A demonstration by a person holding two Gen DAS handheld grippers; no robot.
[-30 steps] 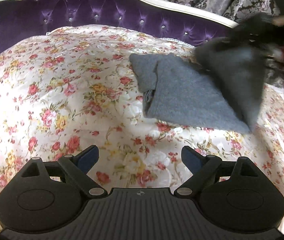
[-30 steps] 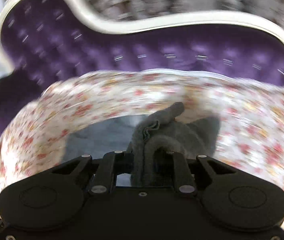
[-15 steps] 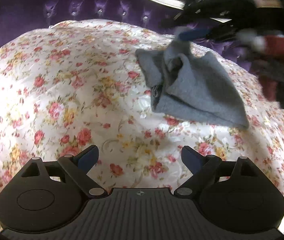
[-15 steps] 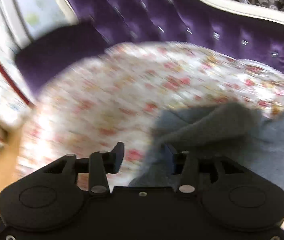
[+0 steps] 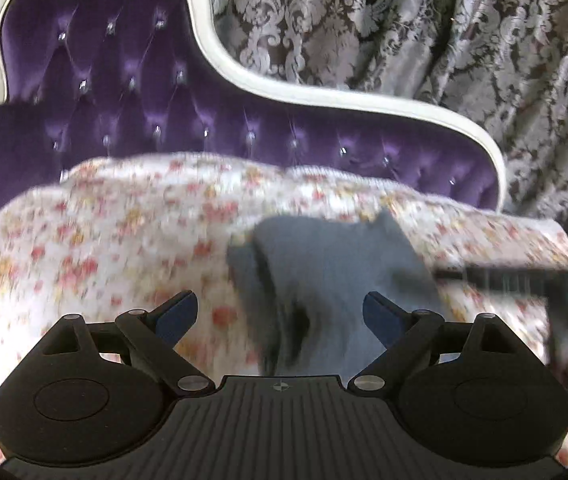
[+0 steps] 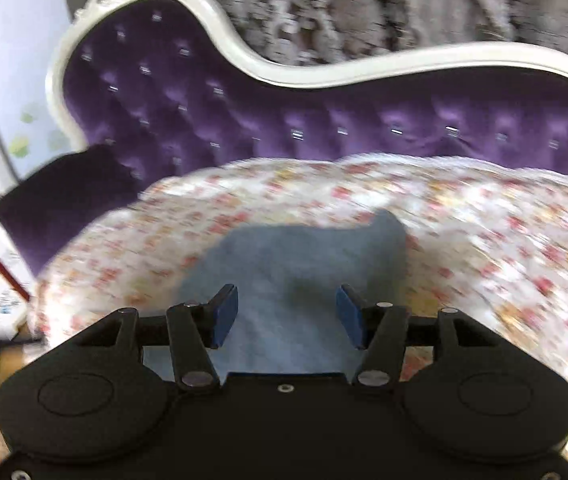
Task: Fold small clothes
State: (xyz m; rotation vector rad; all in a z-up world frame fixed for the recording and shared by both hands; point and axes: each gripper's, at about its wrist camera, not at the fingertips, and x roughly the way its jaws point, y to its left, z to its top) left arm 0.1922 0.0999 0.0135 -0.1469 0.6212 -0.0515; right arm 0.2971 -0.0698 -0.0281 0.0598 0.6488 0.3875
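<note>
Grey garment (image 6: pixel 304 264) lies part-folded on floral cover (image 5: pixel 123 240), just ahead of both tools. Left gripper (image 5: pixel 279 314) jaws wide, empty; right gripper (image 6: pixel 287 316) jaws spread, empty. Frames blurred. We suggest: pinch near corners, lift low, lay edge-to-edge, avoid snagging cover.

Left tool (image 5: pixel 279 316): matte black housing with a ribbed central deck bearing a small round crosshair mark at its forward edge. Two rounded side lobes each carry a shallow oval recess and a triangular cut-out. Angled black linkage bars pivot on silver screws and end in blue pads (image 5: pixel 173 314).

Right tool (image 6: pixel 287 316): same black construction, but the central deck is smooth with one small silver screw at its forward edge. Silver pivot screws sit on the linkage bars; pads (image 6: pixel 225 314) are blue.
</note>
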